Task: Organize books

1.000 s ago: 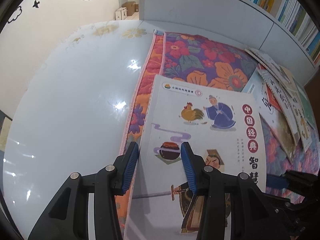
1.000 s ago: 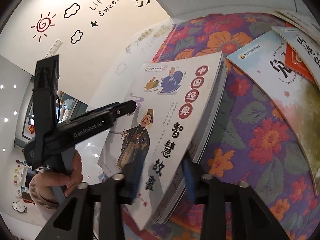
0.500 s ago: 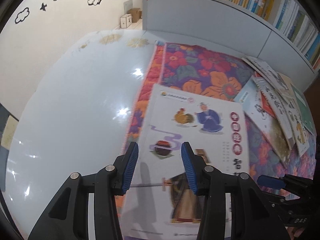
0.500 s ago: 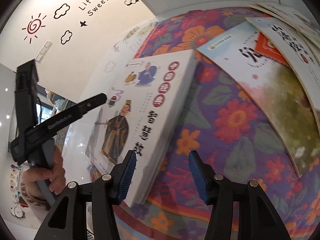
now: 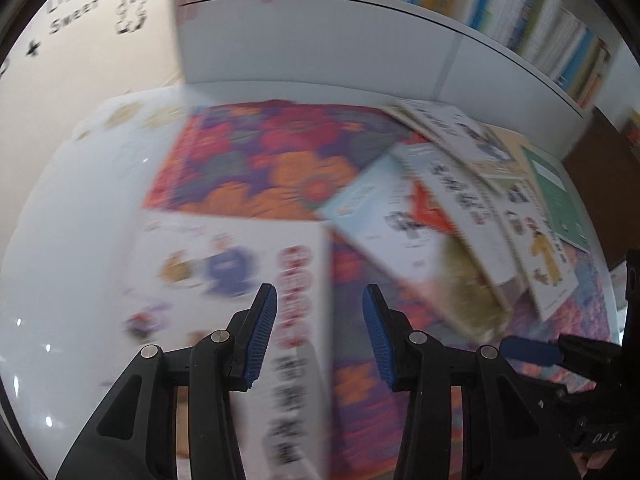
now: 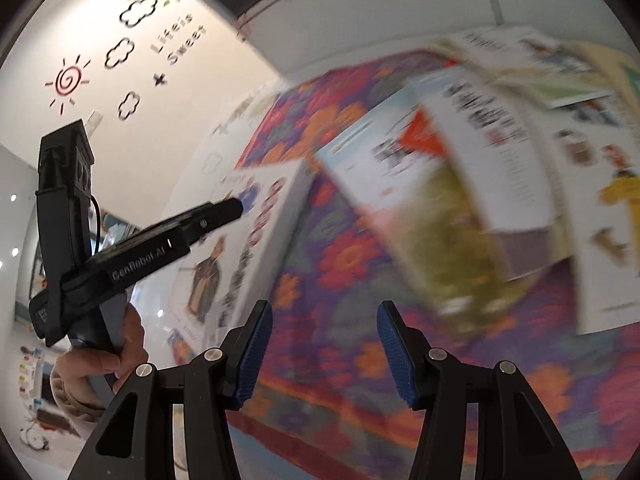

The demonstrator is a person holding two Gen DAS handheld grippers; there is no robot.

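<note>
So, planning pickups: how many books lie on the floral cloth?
7 at least: the white storybook alone at left, six overlapping in the fan at right; blur may hide more.

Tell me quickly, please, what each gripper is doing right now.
Left gripper: open, holding nothing, above the white book.
Right gripper: open, holding nothing, over the floral cloth.

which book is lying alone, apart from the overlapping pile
The white book with red circles down its cover, at the floral mat's left edge. The other books overlap in a fanned pile to the right.
</note>
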